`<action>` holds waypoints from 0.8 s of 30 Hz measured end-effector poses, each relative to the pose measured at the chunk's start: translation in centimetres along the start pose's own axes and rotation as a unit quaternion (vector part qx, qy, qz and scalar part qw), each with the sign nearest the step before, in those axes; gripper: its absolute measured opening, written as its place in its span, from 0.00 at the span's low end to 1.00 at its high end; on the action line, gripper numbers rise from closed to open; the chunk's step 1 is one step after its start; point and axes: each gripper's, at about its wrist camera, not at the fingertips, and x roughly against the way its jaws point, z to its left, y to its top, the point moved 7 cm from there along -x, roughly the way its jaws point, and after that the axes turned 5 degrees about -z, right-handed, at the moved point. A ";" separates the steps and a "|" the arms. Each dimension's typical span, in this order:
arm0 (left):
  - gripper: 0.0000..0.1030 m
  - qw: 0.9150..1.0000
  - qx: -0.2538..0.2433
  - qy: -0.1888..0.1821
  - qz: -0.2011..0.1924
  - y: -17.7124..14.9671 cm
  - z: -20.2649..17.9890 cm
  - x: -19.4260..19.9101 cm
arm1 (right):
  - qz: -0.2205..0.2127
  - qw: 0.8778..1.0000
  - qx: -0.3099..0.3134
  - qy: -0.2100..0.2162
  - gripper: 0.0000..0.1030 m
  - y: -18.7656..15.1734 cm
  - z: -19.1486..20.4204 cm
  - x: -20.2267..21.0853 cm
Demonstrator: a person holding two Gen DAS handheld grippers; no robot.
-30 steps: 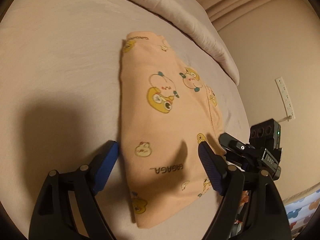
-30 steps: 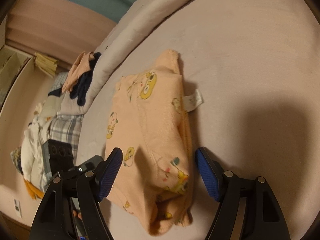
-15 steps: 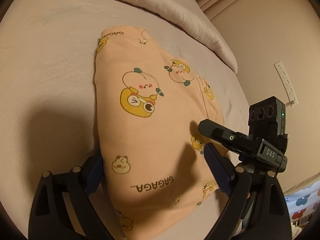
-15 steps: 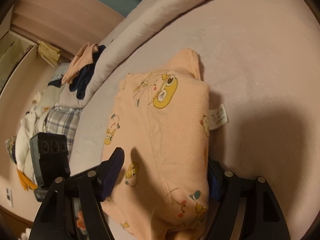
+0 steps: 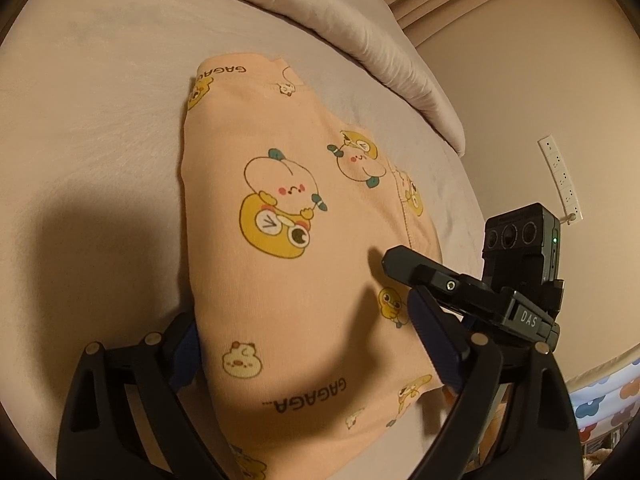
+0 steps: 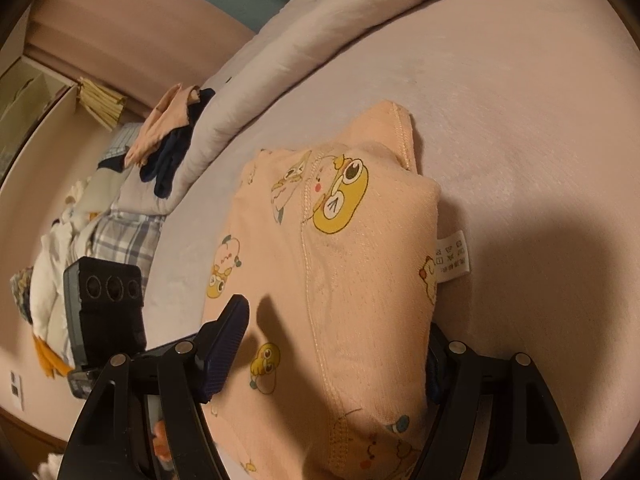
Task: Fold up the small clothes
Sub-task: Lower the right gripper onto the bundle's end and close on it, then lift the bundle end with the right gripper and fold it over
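**Garment on bed, both tongs straddling it**

Garment (image 5: pixel 304 280): peach, cartoon print, "GAGAGA" lettering, folded into a thick bundle, lying on the bed (image 5: pixel 100 128). White care label (image 6: pixel 452 256) sticks out of its right edge in the right wrist view.

Left tongs (image 5: pixel 304 356): apart, wide. Jaws have just been opening, with the garment's near end between them. Left pad is tucked at the garment's left edge, partly hidden by cloth; right pad sits over the right part of the fabric. Can't tell whether either pad actually presses the cloth; no clamping visible.

Right tongs (image 6: pixel 328 356): apart. Near end of the garment between the jaws. Left pad stands over the cloth on the left side, right pad mostly hidden behind the bundle's right edge. No squeeze visible.

Each view shows the other gripper's black camera block beside the garment.

Duvet (image 5: pixel 320 12) rolled along the far side of the bed. Pile of clothes (image 6: pixel 160 140) at the bed's far left in the right wrist view, plaid fabric (image 6: pixel 124 236) below it. Power strip (image 5: pixel 560 180) on the wall in the left wrist view.
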 end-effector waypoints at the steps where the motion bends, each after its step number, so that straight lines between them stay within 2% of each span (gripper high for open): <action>1: 0.88 1.000 0.002 0.000 0.000 0.0 0.0 0.0 | -0.001 1.000 0.002 -0.003 0.72 0.0 0.0 0.0; 5: 0.81 1.000 0.006 0.007 -0.003 0.1 0.2 0.1 | -0.003 1.000 0.005 -0.005 0.70 -0.1 0.1 0.0; 10: 0.56 0.999 0.032 0.015 -0.008 0.0 1.7 0.8 | -0.008 1.000 0.004 -0.016 0.58 -0.2 -0.3 0.3; 24: 0.44 0.998 0.011 0.064 -0.005 0.1 1.9 1.0 | -0.024 0.995 0.051 -0.084 0.42 -0.7 0.6 0.2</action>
